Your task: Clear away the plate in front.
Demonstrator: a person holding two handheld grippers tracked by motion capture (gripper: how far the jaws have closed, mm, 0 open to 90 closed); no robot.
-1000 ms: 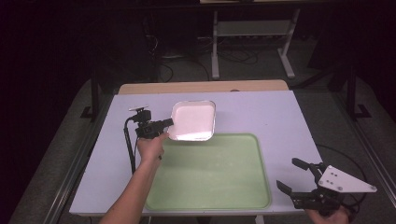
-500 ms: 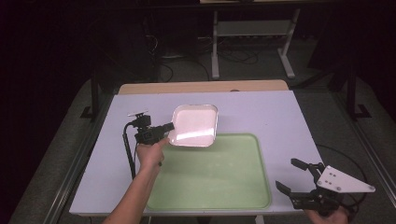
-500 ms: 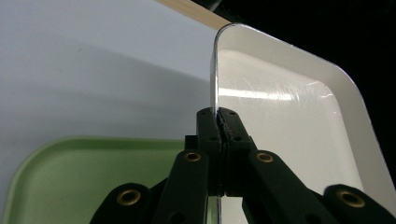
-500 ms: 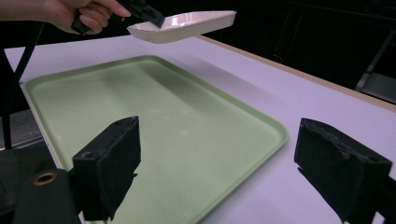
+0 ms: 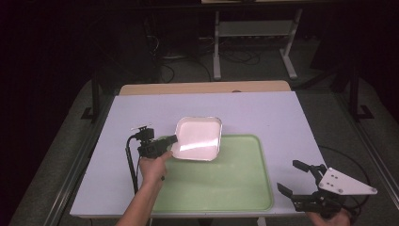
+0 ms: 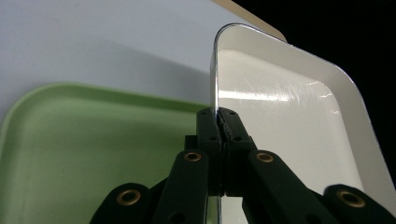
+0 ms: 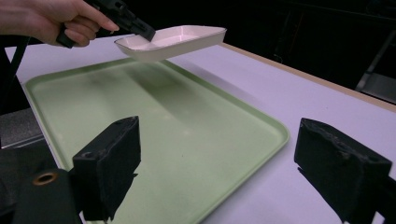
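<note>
Our left claw (image 5: 170,140) is pinched tight on the rim of the white dish (image 5: 198,138), jaws w/ only the thin wall between them. We hold the dish lifted off the bench (image 5: 263,113), over the far-left corner of the green tray (image 5: 221,181), nothing in either. Our right claw (image 5: 294,179) sits wide open at the bench's near-right corner, holding nothing, just beside the tray. No labels or writing we can read.
</note>
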